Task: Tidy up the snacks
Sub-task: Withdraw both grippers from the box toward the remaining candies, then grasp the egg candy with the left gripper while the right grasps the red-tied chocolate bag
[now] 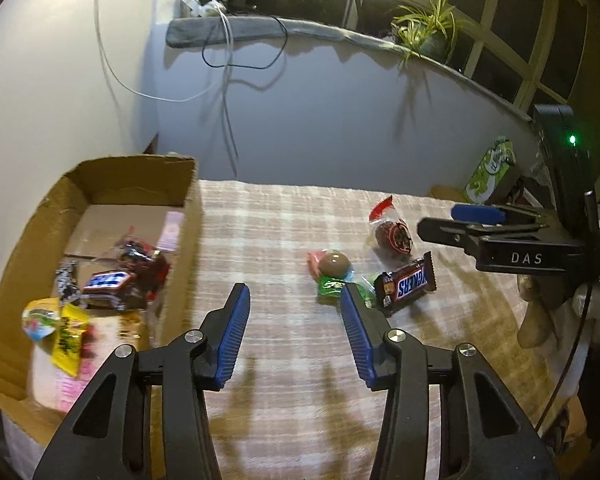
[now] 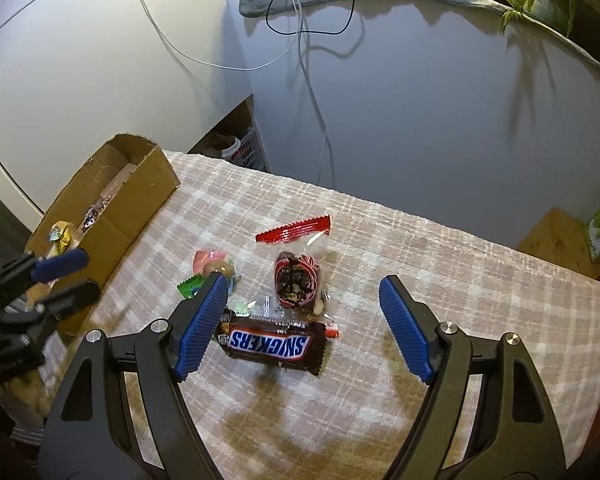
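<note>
A: Where's the Snickers bar (image 2: 274, 345)? Flat on the cloth?

B: Yep, label upside down. The clear red-topped packet (image 2: 298, 264) lies at its 12 o'clock, the cardboard box (image 2: 140, 184) at 10.

"SNICKERS" reads in white-and-blue letters on the brown bar wrapper (image 2: 274, 346) lying on the worktop. "DAS" is printed on the right gripper (image 1: 480, 222) body.

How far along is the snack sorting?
Partly done: several snacks, one Snickers among them, already lie in the cardboard box. Nothing in hand; left gripper and right gripper are open. Left on the cloth: Snickers bar, red-topped bag, small candies.
</note>
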`<state>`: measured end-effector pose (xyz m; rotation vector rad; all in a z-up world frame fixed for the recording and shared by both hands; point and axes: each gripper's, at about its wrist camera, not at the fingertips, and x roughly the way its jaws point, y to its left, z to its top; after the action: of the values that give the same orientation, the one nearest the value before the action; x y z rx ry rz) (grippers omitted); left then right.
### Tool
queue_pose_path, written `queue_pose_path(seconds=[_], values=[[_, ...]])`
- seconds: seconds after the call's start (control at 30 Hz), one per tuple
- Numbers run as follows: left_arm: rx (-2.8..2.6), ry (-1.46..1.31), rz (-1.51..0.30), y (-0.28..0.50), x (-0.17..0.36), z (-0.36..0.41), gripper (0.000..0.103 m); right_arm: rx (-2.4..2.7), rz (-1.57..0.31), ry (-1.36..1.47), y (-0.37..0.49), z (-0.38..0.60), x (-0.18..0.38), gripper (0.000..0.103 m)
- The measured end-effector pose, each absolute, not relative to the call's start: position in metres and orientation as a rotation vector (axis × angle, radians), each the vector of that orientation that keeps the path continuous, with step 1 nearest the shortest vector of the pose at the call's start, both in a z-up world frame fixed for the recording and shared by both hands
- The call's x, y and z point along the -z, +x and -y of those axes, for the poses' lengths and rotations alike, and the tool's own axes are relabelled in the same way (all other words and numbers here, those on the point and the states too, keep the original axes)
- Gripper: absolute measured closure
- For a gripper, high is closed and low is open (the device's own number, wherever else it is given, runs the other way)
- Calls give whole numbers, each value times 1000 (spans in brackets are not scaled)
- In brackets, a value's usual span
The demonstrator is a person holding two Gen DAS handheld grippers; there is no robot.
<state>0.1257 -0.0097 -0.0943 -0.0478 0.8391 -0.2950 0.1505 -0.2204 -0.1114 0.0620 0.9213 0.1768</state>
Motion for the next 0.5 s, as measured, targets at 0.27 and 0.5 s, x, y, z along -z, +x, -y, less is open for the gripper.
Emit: queue_pose_path(seconds=[0.27, 0.5], values=[[314, -55, -880, 149, 108, 27, 71, -210, -944, 34, 169, 213, 125, 22], [340, -37, -923, 169, 127, 46, 71, -226, -973, 19, 179, 212, 138, 33]])
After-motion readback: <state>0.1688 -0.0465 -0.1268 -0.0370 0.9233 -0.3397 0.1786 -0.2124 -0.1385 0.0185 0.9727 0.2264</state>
